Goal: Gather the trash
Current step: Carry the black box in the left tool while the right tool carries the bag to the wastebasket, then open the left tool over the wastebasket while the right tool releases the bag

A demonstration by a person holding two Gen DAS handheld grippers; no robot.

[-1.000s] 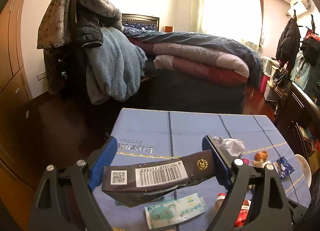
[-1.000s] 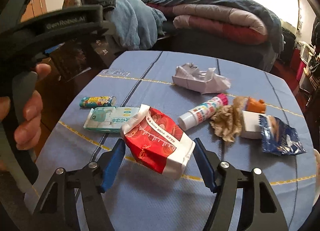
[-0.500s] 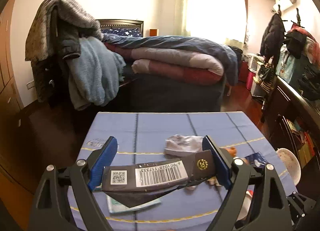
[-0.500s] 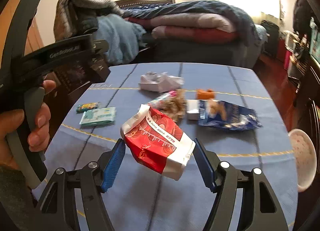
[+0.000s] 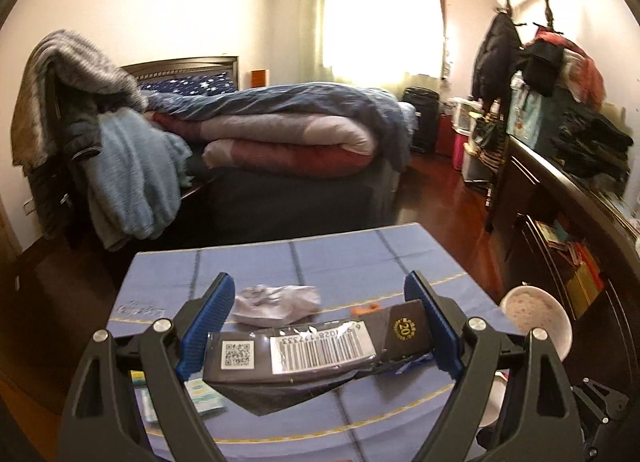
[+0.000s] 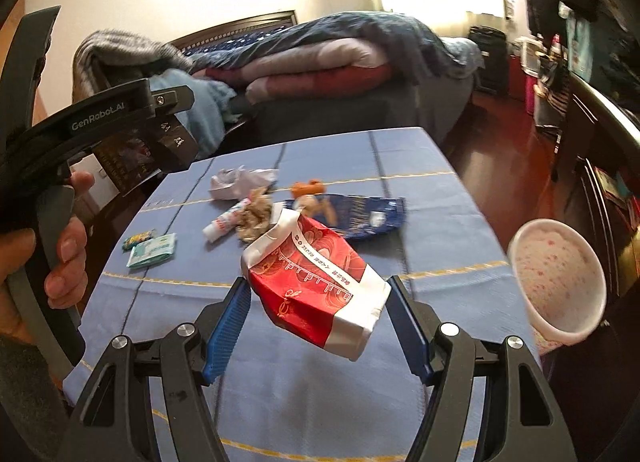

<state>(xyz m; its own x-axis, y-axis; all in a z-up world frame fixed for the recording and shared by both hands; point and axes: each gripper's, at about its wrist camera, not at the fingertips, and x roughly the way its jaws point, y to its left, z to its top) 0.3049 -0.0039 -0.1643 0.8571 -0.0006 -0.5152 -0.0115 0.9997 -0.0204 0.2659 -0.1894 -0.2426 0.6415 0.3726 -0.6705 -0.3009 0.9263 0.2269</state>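
My left gripper (image 5: 320,326) is shut on a dark wrapper (image 5: 316,354) with a barcode, held above the blue table (image 5: 340,262). My right gripper (image 6: 320,322) is shut on a red and white packet (image 6: 316,286), held above the table (image 6: 440,230). A pink-speckled white bin (image 6: 560,282) stands at the table's right edge; it also shows in the left wrist view (image 5: 536,318). On the table lie crumpled white paper (image 6: 240,182), a blue snack bag (image 6: 360,214), a brown tissue wad (image 6: 256,218), a white tube (image 6: 224,222) and a green tissue pack (image 6: 152,254).
The left gripper's handle (image 6: 80,130) and hand fill the left of the right wrist view. A bed with folded quilts (image 5: 288,134) stands beyond the table. A chair draped with clothes (image 5: 100,134) is at the left. A dark cabinet (image 5: 580,214) runs along the right.
Both grippers have swung to the right with their trash still held. The white bin has come into view at the right. The table items have shifted left in both views.
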